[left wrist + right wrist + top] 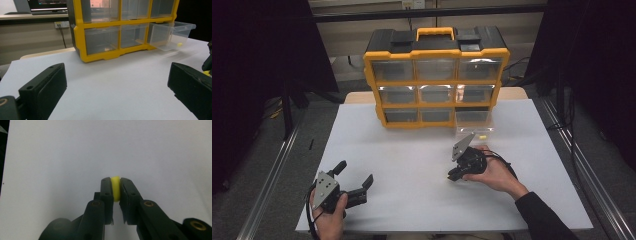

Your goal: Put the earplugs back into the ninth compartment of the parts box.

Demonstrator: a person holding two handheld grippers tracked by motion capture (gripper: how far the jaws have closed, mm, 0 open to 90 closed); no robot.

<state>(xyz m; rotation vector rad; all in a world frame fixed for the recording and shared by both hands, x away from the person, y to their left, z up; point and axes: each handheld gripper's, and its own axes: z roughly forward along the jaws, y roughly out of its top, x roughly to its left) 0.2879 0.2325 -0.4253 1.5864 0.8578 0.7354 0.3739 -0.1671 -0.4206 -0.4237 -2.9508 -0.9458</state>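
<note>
The right gripper point(115, 185) has its two black jaws drawn close together on a small yellow rounded piece point(115, 188), which sits pinched between the pads at the jaw tips. In the right gripper view the piece stands upright in the narrow gap, with the plain white desk point(75, 150) behind it. In the high view the right gripper point(454, 175) is held by the person's right hand point(494, 172) just above the white desk top point(412, 150), right of centre, its tips pointing to the left and its grey three-cornered plate tilted up.

Behind it stands a yellow and black plastic organiser cabinet point(436, 80) with three rows of clear drawers. The bottom right clear plastic drawer point(474, 125) is pulled out toward the person, and a second small yellow piece point(482, 136) lies inside it; the left gripper view shows that drawer point(172, 35) open, with the yellow piece point(179, 44) on its floor.

The left gripper point(356, 175) rests low near the front left of the desk in the person's left hand point(329, 212), jaws spread wide with nothing between them.
</note>
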